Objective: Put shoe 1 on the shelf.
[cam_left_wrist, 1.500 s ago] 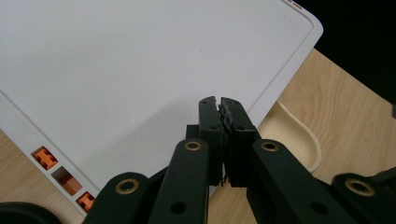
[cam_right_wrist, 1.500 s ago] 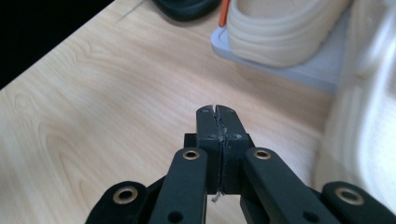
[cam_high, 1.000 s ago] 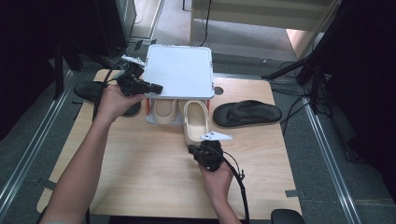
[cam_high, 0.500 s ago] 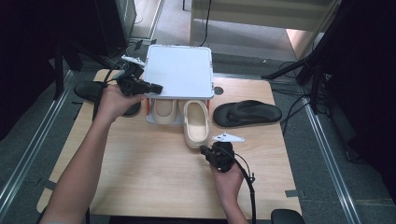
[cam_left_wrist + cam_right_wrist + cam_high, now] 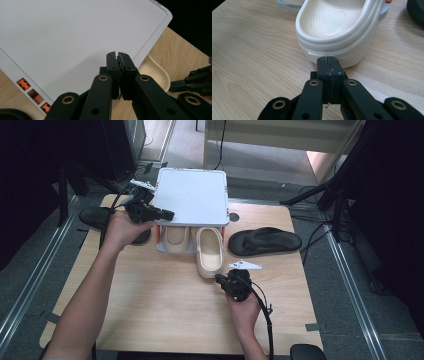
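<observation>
A white shoe rack (image 5: 192, 195) stands at the back of the wooden table. One cream slipper (image 5: 176, 239) sits tucked under the rack. A second cream slipper (image 5: 209, 252) juts out toward me, heel first. My left gripper (image 5: 167, 214) is shut and empty, its tips over the rack's front left edge; in the left gripper view the gripper (image 5: 117, 55) lies above the white top (image 5: 62, 37). My right gripper (image 5: 221, 280) is shut and empty beside that slipper's heel. In the right gripper view the gripper (image 5: 328, 60) points right at the heel (image 5: 337, 50).
A black flip-flop (image 5: 265, 241) lies right of the rack. Another black flip-flop (image 5: 95, 217) lies at the table's left edge, behind my left hand. Orange fittings (image 5: 23, 83) show along the rack's edge. Bare wood (image 5: 165, 305) spreads across the near half of the table.
My right gripper has slid a little to the right along the slipper's heel end. The left gripper and the shoes have stayed put.
</observation>
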Motion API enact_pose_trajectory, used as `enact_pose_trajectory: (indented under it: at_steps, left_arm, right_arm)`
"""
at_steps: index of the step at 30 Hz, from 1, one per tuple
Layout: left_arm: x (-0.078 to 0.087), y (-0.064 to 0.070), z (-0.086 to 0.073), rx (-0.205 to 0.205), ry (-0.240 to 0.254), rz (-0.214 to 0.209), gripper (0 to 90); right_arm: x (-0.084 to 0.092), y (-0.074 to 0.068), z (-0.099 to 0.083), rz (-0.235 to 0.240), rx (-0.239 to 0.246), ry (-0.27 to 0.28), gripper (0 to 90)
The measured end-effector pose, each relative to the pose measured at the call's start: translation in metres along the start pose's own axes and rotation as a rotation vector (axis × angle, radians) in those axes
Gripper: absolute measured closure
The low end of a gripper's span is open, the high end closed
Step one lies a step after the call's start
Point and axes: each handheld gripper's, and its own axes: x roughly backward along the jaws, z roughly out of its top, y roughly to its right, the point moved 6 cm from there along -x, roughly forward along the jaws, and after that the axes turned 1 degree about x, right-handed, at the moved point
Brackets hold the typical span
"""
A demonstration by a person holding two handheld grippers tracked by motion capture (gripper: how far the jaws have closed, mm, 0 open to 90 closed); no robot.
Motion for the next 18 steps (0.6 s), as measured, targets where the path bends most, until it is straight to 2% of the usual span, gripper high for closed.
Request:
enact_pose_trajectory:
  at_steps: [6, 10, 18]
  left_arm:
    - [-0.0002, 0.0002, 0.0000, 0.000, 0.002, 0.002, 88.3]
    - [-0.0003, 0.0003, 0.0001, -0.001, 0.002, 0.003, 88.3]
    - [-0.0003, 0.0006, 0.0002, -0.002, 0.001, 0.004, 88.3]
  right_arm:
    - [-0.0017, 0.0006, 0.0026, -0.001, 0.001, -0.001, 90.0]
    - [-0.0033, 0.0019, 0.0048, -0.018, 0.009, 0.009, 90.0]
    - [-0.0075, 0.0040, 0.0074, -0.012, -0.001, 0.009, 90.0]
